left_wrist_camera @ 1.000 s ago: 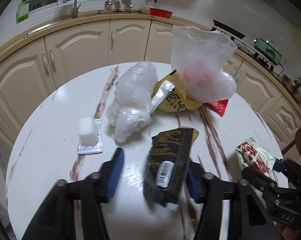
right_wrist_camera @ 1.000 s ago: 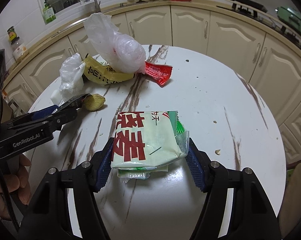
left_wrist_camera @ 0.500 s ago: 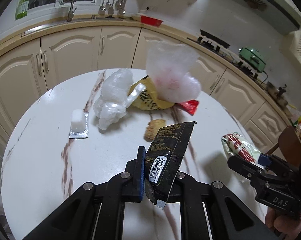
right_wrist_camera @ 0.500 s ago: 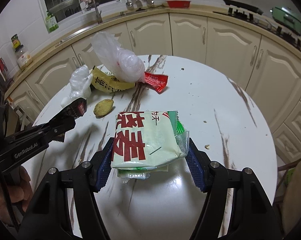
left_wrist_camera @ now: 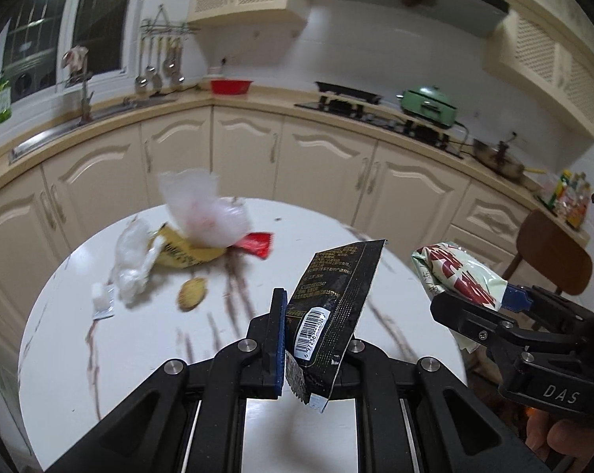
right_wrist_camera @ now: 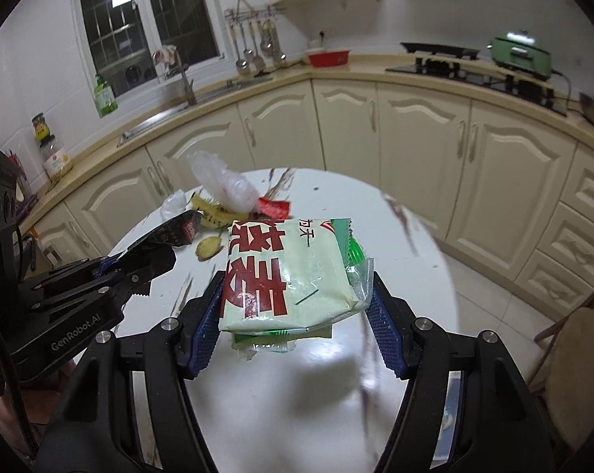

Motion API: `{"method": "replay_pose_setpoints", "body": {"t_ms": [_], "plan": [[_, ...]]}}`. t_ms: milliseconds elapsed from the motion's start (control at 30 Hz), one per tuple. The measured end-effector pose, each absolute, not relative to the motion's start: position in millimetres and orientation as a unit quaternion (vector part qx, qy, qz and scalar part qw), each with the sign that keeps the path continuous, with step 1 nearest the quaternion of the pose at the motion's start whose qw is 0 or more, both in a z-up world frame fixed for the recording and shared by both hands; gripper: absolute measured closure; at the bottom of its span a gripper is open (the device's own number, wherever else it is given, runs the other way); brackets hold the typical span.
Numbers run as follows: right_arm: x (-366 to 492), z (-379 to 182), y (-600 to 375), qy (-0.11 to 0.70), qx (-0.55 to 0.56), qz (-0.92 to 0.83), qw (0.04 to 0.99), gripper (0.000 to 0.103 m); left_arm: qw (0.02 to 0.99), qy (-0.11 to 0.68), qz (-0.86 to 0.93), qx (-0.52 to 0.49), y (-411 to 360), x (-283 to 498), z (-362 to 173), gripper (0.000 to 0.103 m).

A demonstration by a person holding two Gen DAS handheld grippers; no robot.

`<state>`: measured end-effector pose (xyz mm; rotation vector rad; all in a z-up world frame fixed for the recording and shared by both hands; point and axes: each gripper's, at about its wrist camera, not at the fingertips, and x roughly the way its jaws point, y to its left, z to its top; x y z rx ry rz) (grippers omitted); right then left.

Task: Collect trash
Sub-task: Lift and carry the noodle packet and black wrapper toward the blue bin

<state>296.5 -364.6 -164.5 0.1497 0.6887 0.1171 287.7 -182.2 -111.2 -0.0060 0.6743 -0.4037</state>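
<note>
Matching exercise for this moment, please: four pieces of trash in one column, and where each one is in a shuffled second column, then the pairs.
Things:
1. black wrapper
2. pale green packet
3. red wrapper
4. clear bag

Places:
A. flat on the table, beside the clear bag
B. clamped in the left gripper, off the table
C. on the yellow wrapper, standing tall
D. between the pads of the right gripper, off the table

Pairs: 1-B, 2-D, 3-A, 4-C
</note>
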Motion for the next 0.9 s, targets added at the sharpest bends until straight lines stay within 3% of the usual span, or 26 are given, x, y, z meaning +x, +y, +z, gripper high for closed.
{"method": "replay_pose_setpoints", "body": {"t_ms": [533, 900], "plan": [[185, -157, -526, 0.309, 0.138, -0.105, 0.935, 0.039, 0.864, 0.354, -0.356, 0.043, -345, 255, -119, 0.094], [160, -263, -630, 0.386, 0.233, -0.17, 0.876, 0.038, 0.802, 0.44, -0.387, 0.116, -442, 266, -195, 0.094]]}}
